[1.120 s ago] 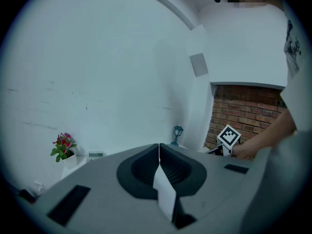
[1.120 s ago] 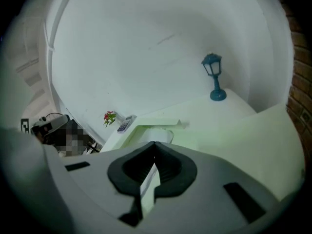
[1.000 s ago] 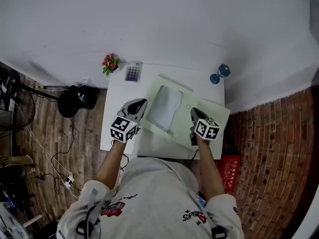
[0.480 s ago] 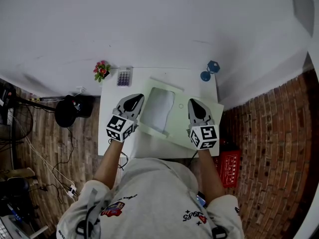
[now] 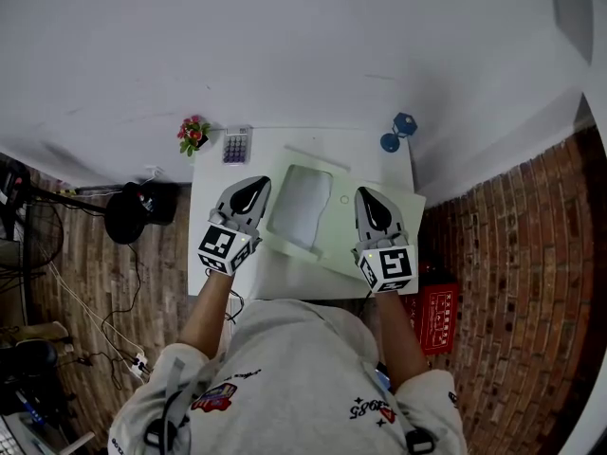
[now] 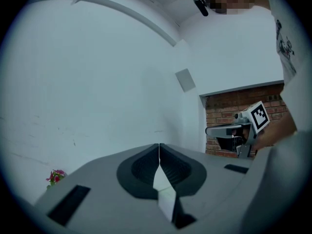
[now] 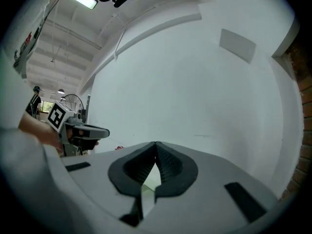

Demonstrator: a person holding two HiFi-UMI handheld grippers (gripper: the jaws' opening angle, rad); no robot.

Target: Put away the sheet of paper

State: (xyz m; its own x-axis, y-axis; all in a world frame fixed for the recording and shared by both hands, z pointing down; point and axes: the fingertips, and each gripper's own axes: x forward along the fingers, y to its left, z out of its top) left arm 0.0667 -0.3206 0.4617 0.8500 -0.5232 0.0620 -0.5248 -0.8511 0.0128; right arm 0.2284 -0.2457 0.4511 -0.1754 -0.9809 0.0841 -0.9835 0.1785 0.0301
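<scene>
Presently, the left tongs point(image 5: 252, 186) and the right tongs point(image 5: 369, 193) are being held level over the white table point(image 5: 207, 171), side by side and apart, each with its jaws being pressed together tip against tip in its own gripper view. The sheet of paper point(image 5: 302, 205) is being borne flat on a pale green folder point(image 5: 334, 245) lying on the table, between the two tongs in the head view. Along the table's far edge a small flowering plant point(image 5: 193, 133), a calculator point(image 5: 236, 145) and a blue object point(image 5: 396, 133) are being observed, well clear of the sheet.
</scene>
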